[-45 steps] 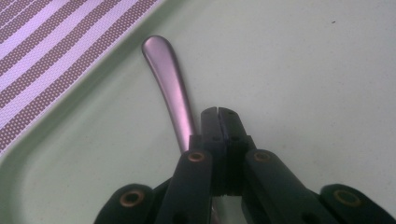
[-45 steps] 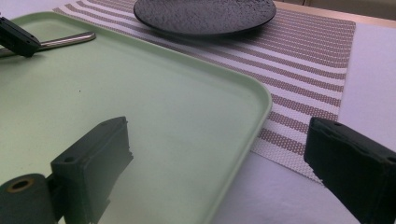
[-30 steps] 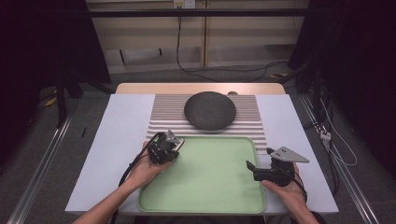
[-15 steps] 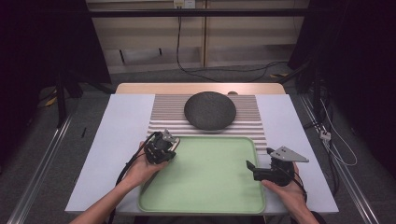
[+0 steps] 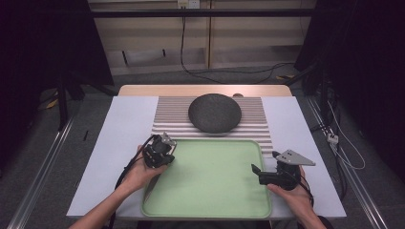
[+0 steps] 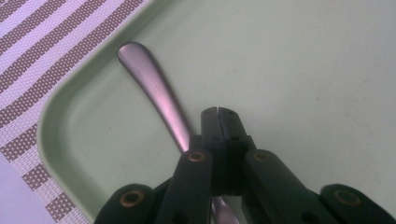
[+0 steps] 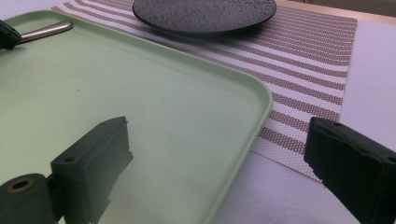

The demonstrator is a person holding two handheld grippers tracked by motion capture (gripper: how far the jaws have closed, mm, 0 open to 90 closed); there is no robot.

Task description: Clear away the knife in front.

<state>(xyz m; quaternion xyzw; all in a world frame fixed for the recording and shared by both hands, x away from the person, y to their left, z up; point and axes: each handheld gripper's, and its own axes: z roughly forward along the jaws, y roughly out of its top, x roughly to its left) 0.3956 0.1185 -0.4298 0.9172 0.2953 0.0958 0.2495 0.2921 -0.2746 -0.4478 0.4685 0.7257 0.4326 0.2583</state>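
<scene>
Near the tray's (image 5: 210,191) far-left corner, the left gripper (image 6: 218,112) has its jaws pressed together. A metal handle (image 6: 154,93), probably a spoon's, passes just beside and under them, its end lying on the tray floor close to the rim. Whether the tips actually pinch the handle I cannot tell; it looks to run alongside them rather than between. The right gripper (image 7: 219,154) hovers over the tray's right edge with jaws wide apart and nothing between them.

Risk, as I judge it: if the handle is only caught at the side of the tips, lifting could let it slip and clatter back, or swing and knock the rim. Dragging it could also nudge the tray on the striped mat (image 5: 172,119).

Count: one tray, one handle, one dark plate (image 5: 215,112), one mat, two grippers.
</scene>
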